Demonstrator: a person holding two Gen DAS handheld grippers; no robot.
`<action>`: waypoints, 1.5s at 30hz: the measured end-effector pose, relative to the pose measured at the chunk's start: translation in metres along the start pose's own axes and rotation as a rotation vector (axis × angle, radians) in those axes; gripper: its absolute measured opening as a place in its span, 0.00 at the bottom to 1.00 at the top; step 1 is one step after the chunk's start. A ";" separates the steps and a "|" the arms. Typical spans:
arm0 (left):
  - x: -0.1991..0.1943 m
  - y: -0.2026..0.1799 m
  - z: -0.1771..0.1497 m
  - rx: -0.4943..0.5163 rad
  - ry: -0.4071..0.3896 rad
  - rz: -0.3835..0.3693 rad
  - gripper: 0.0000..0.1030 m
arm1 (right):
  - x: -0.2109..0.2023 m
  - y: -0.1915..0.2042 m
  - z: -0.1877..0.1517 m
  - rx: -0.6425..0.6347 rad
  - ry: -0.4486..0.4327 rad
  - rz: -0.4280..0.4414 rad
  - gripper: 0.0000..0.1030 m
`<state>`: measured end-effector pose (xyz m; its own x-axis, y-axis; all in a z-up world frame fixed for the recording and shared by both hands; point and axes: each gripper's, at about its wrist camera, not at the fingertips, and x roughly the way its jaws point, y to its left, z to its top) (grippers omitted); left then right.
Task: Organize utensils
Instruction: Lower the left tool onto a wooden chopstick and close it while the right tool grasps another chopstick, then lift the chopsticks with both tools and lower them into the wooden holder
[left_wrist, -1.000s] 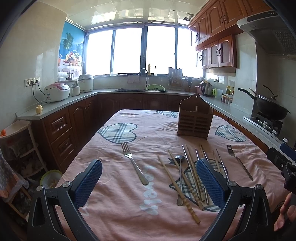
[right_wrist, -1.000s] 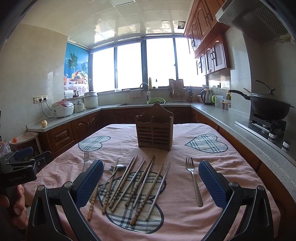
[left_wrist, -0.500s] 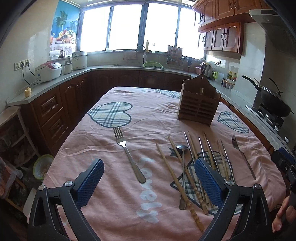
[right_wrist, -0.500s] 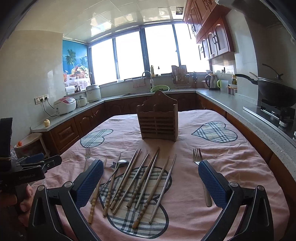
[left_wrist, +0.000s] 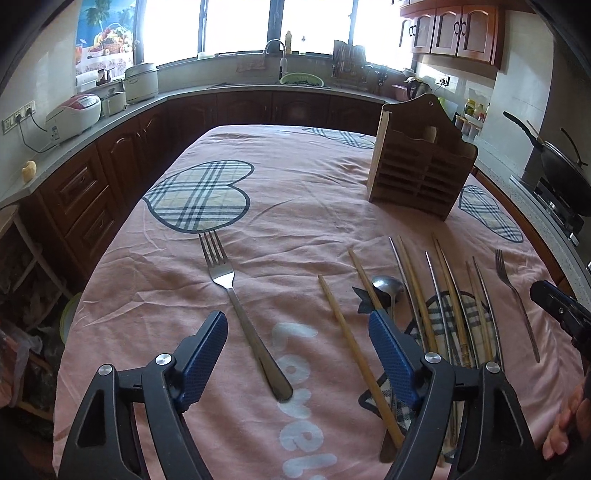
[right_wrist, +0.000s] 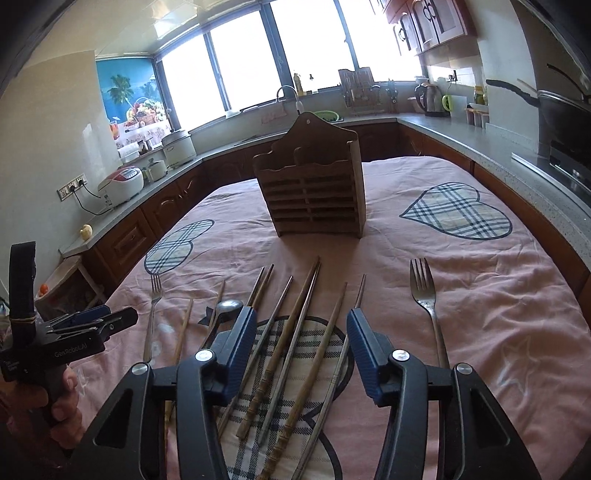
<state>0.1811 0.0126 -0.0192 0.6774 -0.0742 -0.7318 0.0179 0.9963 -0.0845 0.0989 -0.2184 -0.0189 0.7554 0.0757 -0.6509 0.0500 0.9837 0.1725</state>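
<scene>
A wooden utensil holder stands upright on the pink tablecloth. Several wooden and metal chopsticks lie side by side in front of it, with a spoon among them. One fork lies to the left, another fork to the right. My left gripper is open and empty, low over the left fork's handle. My right gripper is open and empty, low over the chopsticks.
The table fills the kitchen's middle, with dark wood cabinets and counter on three sides. A rice cooker stands on the left counter, a wok on the stove at right. A low shelf stands by the table's left edge.
Both grippers have tilted down and moved closer to the table. The right gripper's fingers have narrowed and shifted left, from beside the right fork to over the chopsticks. The utensils have not moved.
</scene>
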 end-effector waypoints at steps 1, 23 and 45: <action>0.005 0.000 0.003 0.000 0.013 -0.003 0.73 | 0.005 0.000 0.002 0.002 0.009 0.003 0.46; 0.097 -0.008 0.030 0.029 0.223 -0.056 0.51 | 0.127 0.005 0.025 0.010 0.257 0.059 0.19; 0.111 -0.021 0.043 0.077 0.256 -0.091 0.05 | 0.182 -0.008 0.055 0.013 0.313 0.025 0.09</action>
<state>0.2876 -0.0144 -0.0696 0.4628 -0.1622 -0.8715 0.1325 0.9847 -0.1128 0.2716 -0.2219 -0.0981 0.5191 0.1483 -0.8418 0.0441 0.9789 0.1997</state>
